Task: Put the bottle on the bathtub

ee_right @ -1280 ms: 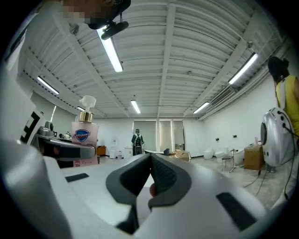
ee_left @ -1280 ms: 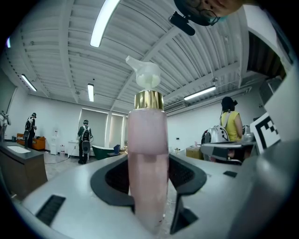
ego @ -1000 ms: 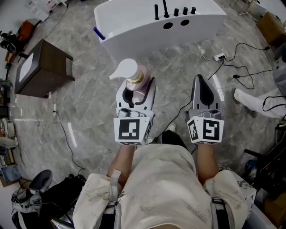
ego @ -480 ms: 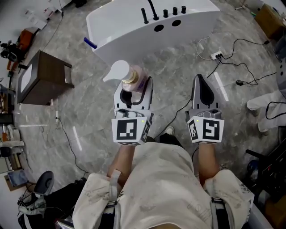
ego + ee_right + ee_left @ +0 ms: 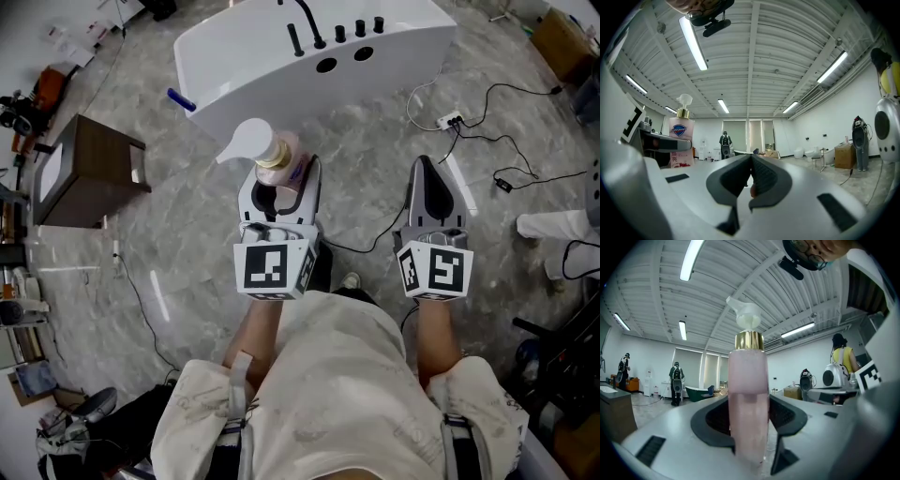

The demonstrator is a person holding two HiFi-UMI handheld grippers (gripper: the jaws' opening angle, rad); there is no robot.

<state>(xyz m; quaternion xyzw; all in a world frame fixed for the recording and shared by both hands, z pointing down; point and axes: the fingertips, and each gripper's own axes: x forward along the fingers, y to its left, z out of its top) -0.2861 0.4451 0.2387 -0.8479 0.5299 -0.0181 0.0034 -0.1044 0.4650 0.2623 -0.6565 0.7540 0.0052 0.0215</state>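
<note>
A pink pump bottle (image 5: 277,162) with a white pump head and a gold collar stands upright between the jaws of my left gripper (image 5: 281,199), which is shut on it. In the left gripper view the bottle (image 5: 747,399) fills the middle, pinched between the two dark pads. The white bathtub (image 5: 272,80) lies ahead on the floor, its rim carrying black taps (image 5: 319,36). My right gripper (image 5: 431,192) is held level beside the left one, shut with nothing in it. From the right gripper view the bottle (image 5: 681,145) shows at the left.
A dark wooden cabinet (image 5: 89,173) stands at the left. A blue thing (image 5: 182,99) lies beside the tub's left end. Cables and a power strip (image 5: 450,120) run over the marble floor at the right. Someone's white shoe (image 5: 558,227) is at the right edge.
The tub has come slightly nearer and shifted left in the head view as I walk towards it. Both grippers keep their pose, the bottle still held.
</note>
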